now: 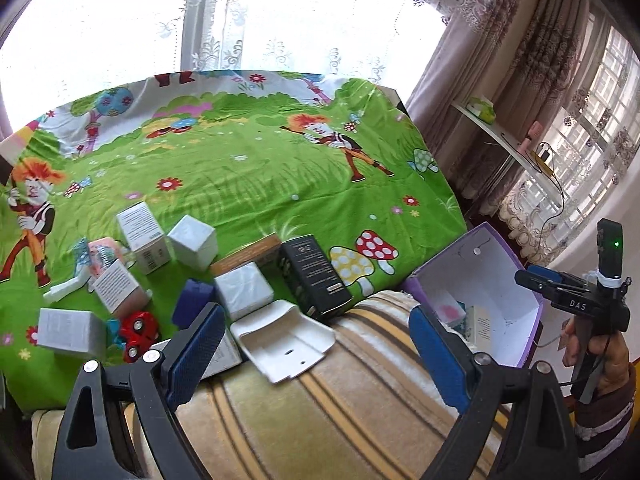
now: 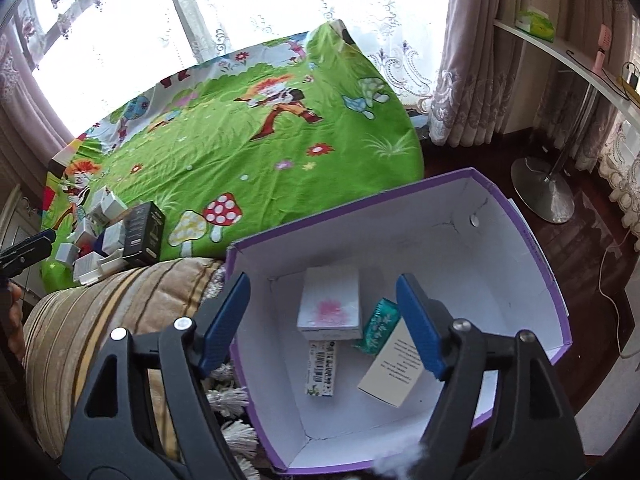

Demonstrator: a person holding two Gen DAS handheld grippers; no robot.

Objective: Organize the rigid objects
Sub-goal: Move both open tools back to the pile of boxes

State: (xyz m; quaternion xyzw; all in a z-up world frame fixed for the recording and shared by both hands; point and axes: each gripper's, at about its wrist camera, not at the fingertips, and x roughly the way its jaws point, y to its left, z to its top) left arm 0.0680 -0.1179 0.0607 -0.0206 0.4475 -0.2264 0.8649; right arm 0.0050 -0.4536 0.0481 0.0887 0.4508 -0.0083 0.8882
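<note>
A purple box with a white inside (image 2: pixel 516 240) stands at the bed's near right corner; it also shows in the left wrist view (image 1: pixel 500 280). In it lie a white carton with a pink print (image 2: pixel 330 304), a green packet (image 2: pixel 378 326), a barcoded carton (image 2: pixel 322 368) and a white card box (image 2: pixel 394 368). My right gripper (image 2: pixel 322 322) is open and empty above the box. My left gripper (image 1: pixel 316 352) is open and empty above a white plastic tray (image 1: pixel 286 340). A black carton (image 1: pixel 314 276), white cartons (image 1: pixel 242 288) and a red toy (image 1: pixel 138 334) lie on the green sheet.
A striped beige blanket (image 1: pixel 340 400) lies along the bed's near edge. A green cartoon sheet (image 1: pixel 240 168) covers the bed. To the right, a white shelf (image 2: pixel 560 44) holds small items, and a round metal stand base (image 2: pixel 542 194) rests on the dark floor. Lace curtains hang behind.
</note>
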